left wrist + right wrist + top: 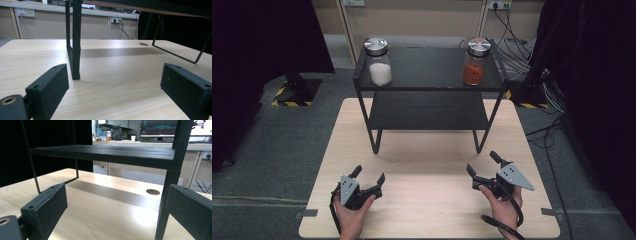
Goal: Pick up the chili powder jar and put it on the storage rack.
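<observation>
A black two-tier shelf rack (428, 80) stands on the far half of the light wooden table (427, 205). Its top shelf carries a silver-lidded jar of white powder (378, 62) at the left and a matching jar of orange powder (475, 62) at the right. My left gripper (370, 175) rests low near the table's front left, open, nothing between its jaws. In the left gripper view the left gripper (117, 85) faces a rack leg (75, 50). My right gripper (482, 162) is open and empty at the front right. In the right gripper view the right gripper (116, 207) looks under the lower shelf (100, 153).
Grey floor surrounds the table, with cables (517, 50) and wall sockets behind the rack. Dark curtains (262, 45) hang at both sides. A round hole (153, 192) is cut in the tabletop near a rack leg (167, 195).
</observation>
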`<act>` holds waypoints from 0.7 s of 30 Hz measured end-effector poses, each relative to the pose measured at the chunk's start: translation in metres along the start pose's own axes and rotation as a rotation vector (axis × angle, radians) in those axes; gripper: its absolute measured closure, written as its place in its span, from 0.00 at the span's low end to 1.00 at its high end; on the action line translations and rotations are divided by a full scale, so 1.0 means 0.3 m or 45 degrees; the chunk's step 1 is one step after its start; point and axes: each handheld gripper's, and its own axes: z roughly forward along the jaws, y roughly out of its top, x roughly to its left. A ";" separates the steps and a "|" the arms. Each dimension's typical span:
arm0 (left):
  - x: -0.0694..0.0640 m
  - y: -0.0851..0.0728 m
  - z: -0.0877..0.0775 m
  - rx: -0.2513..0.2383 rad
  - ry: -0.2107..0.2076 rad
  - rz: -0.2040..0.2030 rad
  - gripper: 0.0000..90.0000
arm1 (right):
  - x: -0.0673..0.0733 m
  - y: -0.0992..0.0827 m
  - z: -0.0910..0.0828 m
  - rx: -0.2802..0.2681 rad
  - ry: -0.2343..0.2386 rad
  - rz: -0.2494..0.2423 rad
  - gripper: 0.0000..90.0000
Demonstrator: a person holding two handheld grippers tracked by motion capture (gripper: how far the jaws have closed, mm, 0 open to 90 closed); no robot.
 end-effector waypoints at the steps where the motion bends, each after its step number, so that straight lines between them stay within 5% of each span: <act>1: -0.001 0.000 0.000 0.001 0.000 0.001 0.08 | 0.000 -0.003 -0.001 -0.001 -0.001 0.001 0.04; 21: 0.000 0.000 0.000 0.000 0.000 0.002 0.08 | 0.008 -0.076 -0.020 0.078 0.006 0.031 0.04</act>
